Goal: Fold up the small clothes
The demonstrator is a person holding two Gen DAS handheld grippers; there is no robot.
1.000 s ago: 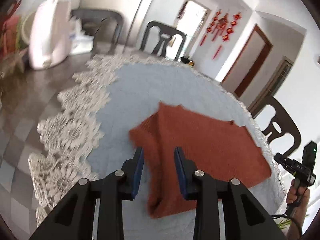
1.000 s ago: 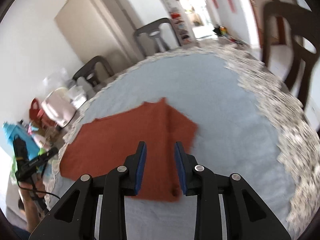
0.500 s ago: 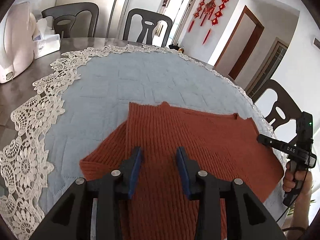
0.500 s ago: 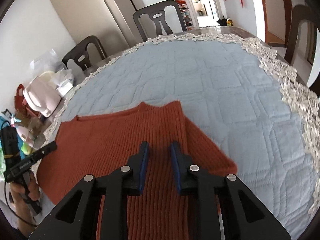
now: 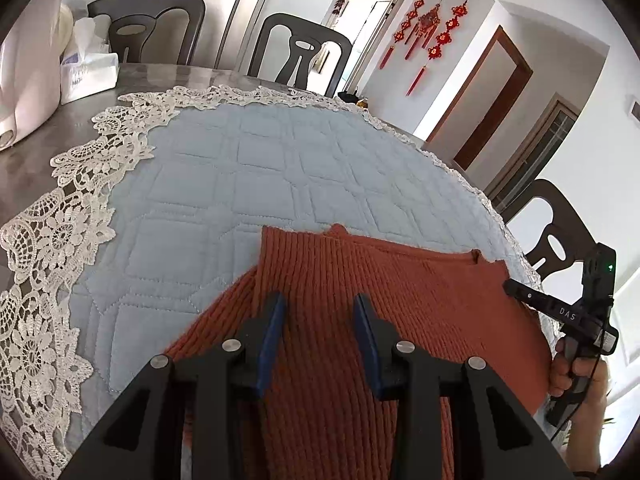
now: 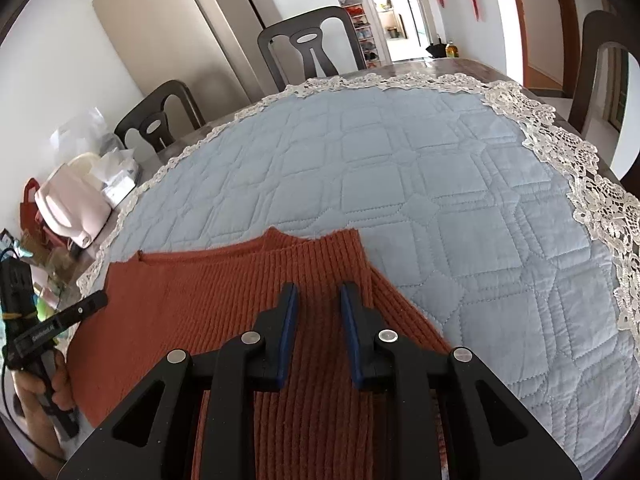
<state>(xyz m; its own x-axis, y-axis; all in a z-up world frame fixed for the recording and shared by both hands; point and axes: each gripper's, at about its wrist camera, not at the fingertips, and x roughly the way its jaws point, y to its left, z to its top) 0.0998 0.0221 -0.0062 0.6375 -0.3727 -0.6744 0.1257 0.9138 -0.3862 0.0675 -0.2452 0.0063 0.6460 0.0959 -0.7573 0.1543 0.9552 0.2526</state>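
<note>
Left wrist view, taken left to right: a pale pink appliance [image 5: 24, 80] stands at the table's edge, a tissue box [image 5: 88, 74] just beside it, then dark chairs [image 5: 298, 54] behind the grey table [image 5: 36, 160], red hanging ornaments [image 5: 430, 30] on the far wall, and at the right the other handheld tool, whose arm carries the only readable writing, white letters "DAS". The left gripper [image 5: 319, 330] hangs over the rust-red ribbed sweater [image 5: 400, 292] with its blue-padded fingers spread apart and nothing between them. The sweater lies flat on the light blue quilted cloth [image 5: 248, 184] with a white lace border [image 5: 52, 248], at the near side of the table; one sleeve is folded over the body, so a slanted layer shows under the straight edge. Right wrist view, again left to right: the person's left hand [image 6: 40, 384] grips the other tool, whose label is too blurred to read, then a red bag [image 6: 28, 204] and the same pink appliance [image 6: 68, 204] with tissues [image 6: 116, 172] behind it, a tall beige cabinet [image 6: 160, 36], and chairs around the table. The right gripper [image 6: 318, 330] sits above the sweater's folded right part [image 6: 320, 264], its fingers parted with a narrower gap than the left pair and holding nothing. No object lies on the cloth between either tool and the garment.
</note>
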